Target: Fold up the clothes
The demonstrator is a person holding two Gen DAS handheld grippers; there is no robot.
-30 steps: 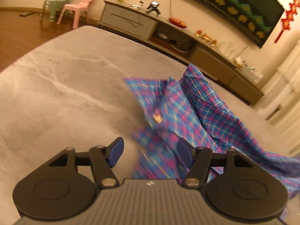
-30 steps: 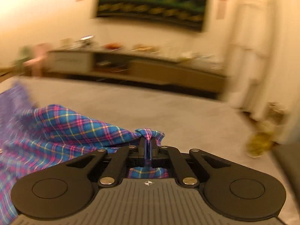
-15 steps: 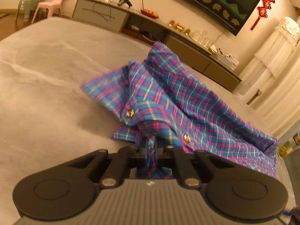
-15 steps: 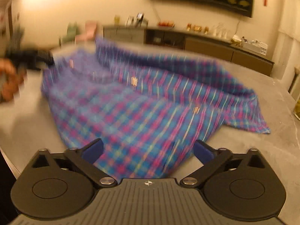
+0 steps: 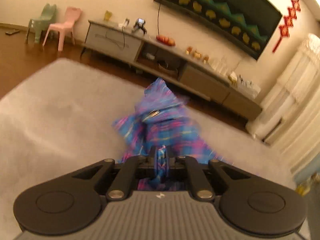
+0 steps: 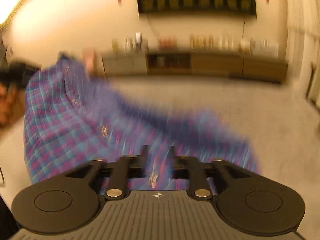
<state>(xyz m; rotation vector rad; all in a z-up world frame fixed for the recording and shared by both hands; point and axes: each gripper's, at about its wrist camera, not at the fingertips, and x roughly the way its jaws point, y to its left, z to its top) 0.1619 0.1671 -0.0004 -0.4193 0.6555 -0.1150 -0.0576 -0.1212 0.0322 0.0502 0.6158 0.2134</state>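
grey stone-look table fills the foreground of a warm-lit living room, and on it lies the task's thing, a blue and pink plaid shirt with metal snaps down its front. most of it is spread over the left and middle of the table in the right wrist view, while one bunched end rises off the surface toward the left side.

that raised end is pinched in the left gripper: its jaws are nearly together with a fold of plaid clamped between them, and the log suggests they are easing open slightly, though the cloth looks held. the right gripper hovers low over the near hem with its jaws partly apart and closing; cloth shows in the gap, but blur hides whether the pads press on it yet.

judging by how it drapes and crumples, the shirt is light, limp and not fragile. it will sag and swing from any single hold, so two corners or a seam held taut should serve better than a pinch mid-panel. hems, collar and the snap placket look like the firmest places to grip; thin single layers may slip.

beyond the table stand a long low cabinet, a dark wall panel, a pink chair and a green chair.
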